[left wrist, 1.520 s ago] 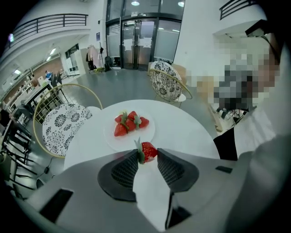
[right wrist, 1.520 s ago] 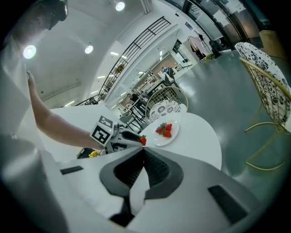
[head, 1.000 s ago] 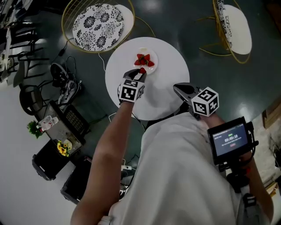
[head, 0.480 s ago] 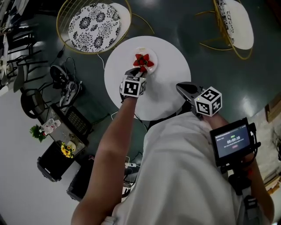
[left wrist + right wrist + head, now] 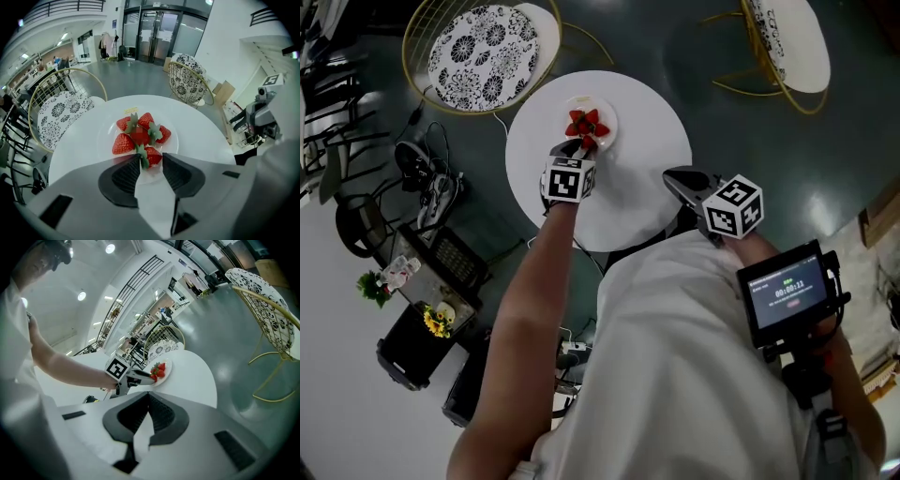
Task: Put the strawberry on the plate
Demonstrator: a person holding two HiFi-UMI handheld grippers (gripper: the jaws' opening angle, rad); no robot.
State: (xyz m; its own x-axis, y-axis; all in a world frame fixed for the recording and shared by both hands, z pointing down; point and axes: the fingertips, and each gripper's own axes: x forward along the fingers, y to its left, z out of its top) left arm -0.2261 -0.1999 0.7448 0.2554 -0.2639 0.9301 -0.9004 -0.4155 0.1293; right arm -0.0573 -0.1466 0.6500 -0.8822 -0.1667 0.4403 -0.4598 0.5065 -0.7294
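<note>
Strawberry [image 5: 153,154], glossy red and leafy, sits clamped in left tongs [image 5: 151,157] at the round plate [image 5: 104,134]; right tongs [image 5: 149,395] pressed together.

The head view looks steeply down from high above the person, with the round bench [image 5: 647,141] small at upper middle. The left gripper view faces along its jaws, close over the plate [image 5: 105,133]. The right gripper view looks across the same bench from farther back, with the plate left of centre.
</note>
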